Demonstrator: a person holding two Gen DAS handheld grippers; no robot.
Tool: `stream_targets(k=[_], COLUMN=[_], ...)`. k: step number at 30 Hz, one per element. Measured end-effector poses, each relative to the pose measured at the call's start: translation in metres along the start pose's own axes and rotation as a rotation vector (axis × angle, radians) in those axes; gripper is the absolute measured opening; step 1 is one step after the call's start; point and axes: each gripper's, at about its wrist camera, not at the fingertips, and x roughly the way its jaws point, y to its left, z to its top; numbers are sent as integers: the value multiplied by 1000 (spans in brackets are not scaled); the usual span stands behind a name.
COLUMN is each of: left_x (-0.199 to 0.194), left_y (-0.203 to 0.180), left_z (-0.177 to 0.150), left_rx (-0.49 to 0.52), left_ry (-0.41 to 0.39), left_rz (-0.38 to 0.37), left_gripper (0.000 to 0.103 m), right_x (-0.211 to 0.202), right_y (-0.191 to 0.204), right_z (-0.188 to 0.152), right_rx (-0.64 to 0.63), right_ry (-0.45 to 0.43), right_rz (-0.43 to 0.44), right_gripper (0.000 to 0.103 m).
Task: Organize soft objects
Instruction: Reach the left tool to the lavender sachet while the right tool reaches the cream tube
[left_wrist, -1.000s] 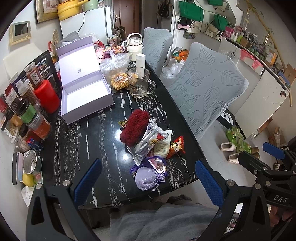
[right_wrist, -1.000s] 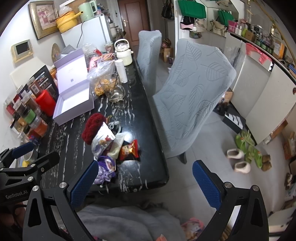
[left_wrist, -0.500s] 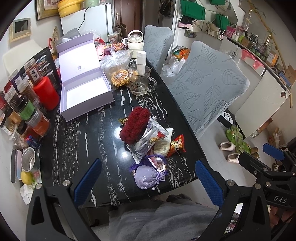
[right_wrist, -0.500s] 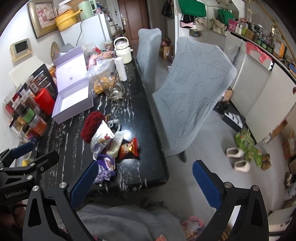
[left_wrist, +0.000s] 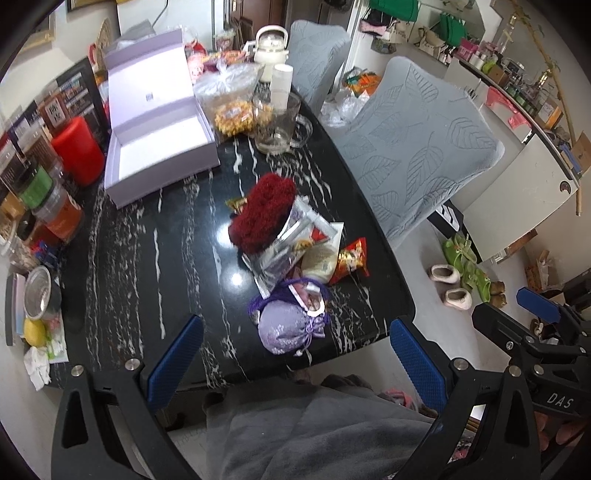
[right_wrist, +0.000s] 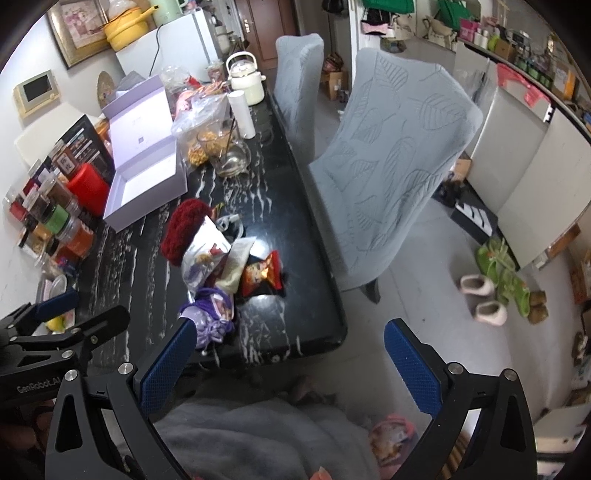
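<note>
Black with white streaks, the counter (left_wrist: 147, 258) fills the room's left side, with two grey chairs (left_wrist: 417, 147) on its right. Left hand-held gripper (left_wrist: 295, 354) hangs over the near edge, fingers spread wide, holding nothing. Right hand-held gripper (right_wrist: 291, 360) is the same, wide apart and bare, past the counter's near right corner. Just beyond the left one lies a purple pouch (left_wrist: 290, 326). Next come snack packets (left_wrist: 351, 258) in a heap. A red fuzzy thing (left_wrist: 262, 214) rests on the heap's far side. Far left sits an open lilac box (left_wrist: 159, 147). A glass mug (left_wrist: 279, 123) stands to the box's right.
</note>
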Motion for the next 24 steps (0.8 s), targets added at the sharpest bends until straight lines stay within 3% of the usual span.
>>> stream_targets(k=[7,24], left_x=[27,105], left_y=[7,25], left_z=[-5,-21], left_rx=[-32,-106], left_ry=[88,218], left_rz=[-25,-81], left_gripper=[103,103], right_x=[17,78], right_y=[1,-9], right_z=[-1,-12], right_rx=[1,-59], right_ry=[50,153], right_rz=[13,17], right_gripper=[103,103])
